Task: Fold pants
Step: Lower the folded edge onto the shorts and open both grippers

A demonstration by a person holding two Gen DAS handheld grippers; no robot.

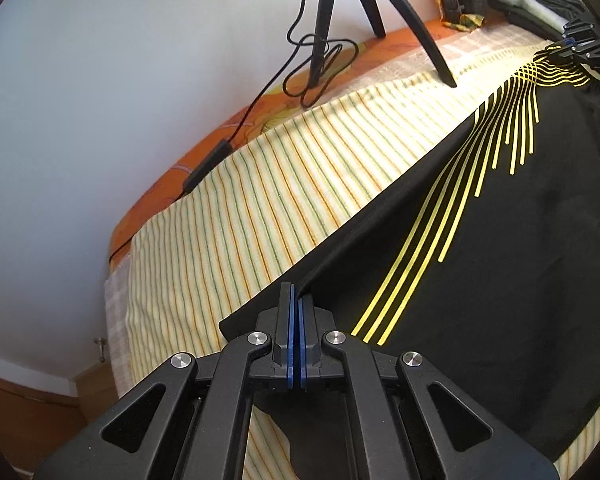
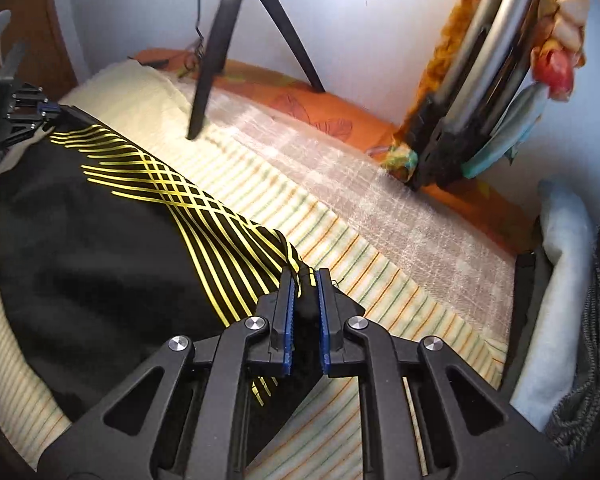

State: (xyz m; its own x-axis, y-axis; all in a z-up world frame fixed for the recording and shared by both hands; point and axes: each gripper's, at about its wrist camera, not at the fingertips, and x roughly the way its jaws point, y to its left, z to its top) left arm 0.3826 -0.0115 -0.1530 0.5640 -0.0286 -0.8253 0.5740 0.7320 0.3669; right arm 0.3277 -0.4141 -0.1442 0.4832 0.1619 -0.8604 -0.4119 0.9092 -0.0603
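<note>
Black pants [image 1: 480,240] with yellow stripes lie stretched over a striped sheet on a bed. My left gripper [image 1: 297,294] is shut on a thin edge of the black fabric at the near end. In the right wrist view the same pants [image 2: 100,248] spread to the left, and my right gripper [image 2: 304,276] is shut on a bunched corner of them where the yellow lines cross. The right gripper [image 1: 568,46] also shows far off in the left wrist view, and the left gripper [image 2: 50,112] shows at the far left of the right wrist view.
A black tripod [image 1: 380,8] with a dangling cable [image 1: 308,68] stands on the striped sheet [image 1: 240,200] near the white wall. A metal frame draped in orange cloth [image 2: 472,80] leans at the right. Folded clothes and a pillow [image 2: 564,280] sit at the bed's right edge.
</note>
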